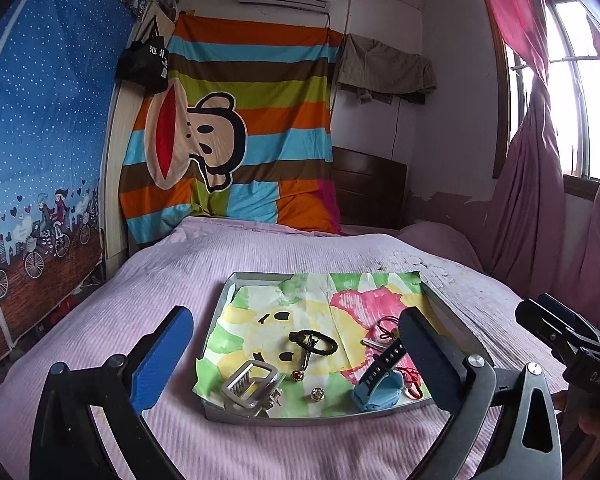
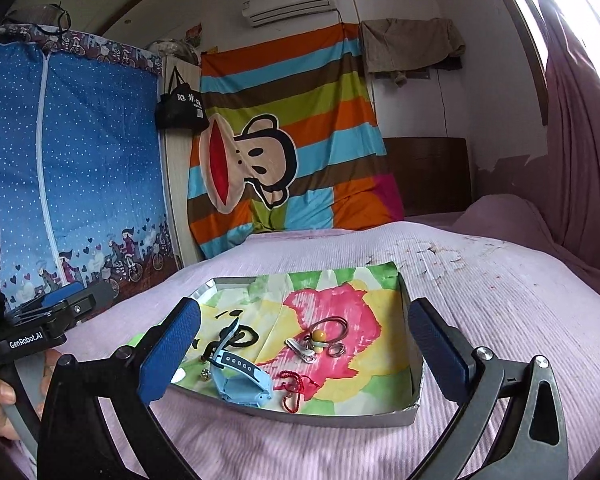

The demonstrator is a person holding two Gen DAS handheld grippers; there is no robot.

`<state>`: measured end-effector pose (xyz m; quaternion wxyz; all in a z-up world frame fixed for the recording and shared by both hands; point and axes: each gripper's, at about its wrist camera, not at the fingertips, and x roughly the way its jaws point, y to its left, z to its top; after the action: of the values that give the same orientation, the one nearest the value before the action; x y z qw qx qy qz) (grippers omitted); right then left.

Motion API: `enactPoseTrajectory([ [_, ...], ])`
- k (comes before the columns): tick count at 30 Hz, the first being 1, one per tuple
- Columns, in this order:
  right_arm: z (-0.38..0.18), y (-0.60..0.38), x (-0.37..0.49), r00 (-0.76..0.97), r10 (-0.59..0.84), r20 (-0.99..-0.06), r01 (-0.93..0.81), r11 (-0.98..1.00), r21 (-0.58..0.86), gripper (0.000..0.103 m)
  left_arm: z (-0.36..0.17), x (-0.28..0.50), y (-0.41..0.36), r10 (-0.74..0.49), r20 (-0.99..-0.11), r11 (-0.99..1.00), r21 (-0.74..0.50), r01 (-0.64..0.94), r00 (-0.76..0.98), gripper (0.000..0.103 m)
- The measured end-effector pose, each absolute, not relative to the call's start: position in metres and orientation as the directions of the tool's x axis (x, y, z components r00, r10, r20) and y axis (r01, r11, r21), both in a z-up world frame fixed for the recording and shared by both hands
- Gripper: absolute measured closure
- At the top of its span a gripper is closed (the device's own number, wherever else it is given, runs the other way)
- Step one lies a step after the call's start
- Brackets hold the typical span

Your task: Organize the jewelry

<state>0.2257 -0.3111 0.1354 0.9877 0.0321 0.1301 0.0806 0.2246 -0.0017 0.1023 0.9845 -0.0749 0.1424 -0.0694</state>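
A pink bedspread (image 1: 260,256) is covering the bed, bearing a shallow grey tray (image 2: 414,368) lined with painted paper. The left gripper (image 1: 296,344) and right gripper (image 2: 304,340) are hovering at its near edge, both released and holding nothing. Inside are lying a blue watch (image 2: 242,384) near, a black bracelet (image 1: 314,341) centrally, and a red cord (image 2: 296,390) to the right.

Ribbed pink cloth bedspread (image 1: 300,248), grey metal tray (image 1: 219,312), glossy plastic watch (image 2: 242,384).

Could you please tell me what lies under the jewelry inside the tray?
A colorful painted paper lines the tray beneath the pieces; the tray's floor is covered by it, so hidden.
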Motion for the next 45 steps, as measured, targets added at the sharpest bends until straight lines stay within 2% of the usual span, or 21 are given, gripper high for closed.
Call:
enactPoseTrajectory([
  [13,0.140,-0.297,0.158,0.967,0.162,-0.198,-0.157,0.987,0.039,0.001,0.099,0.168,-0.002,-0.135,-0.241,0.986,-0.130,0.106,0.961,0.000],
  [45,0.092,-0.297,0.072,0.968,0.124,-0.218,-0.120,0.992,0.032,0.001,0.049,0.089,0.006,-0.117,-0.277,0.988,-0.125,0.085,0.954,0.000],
])
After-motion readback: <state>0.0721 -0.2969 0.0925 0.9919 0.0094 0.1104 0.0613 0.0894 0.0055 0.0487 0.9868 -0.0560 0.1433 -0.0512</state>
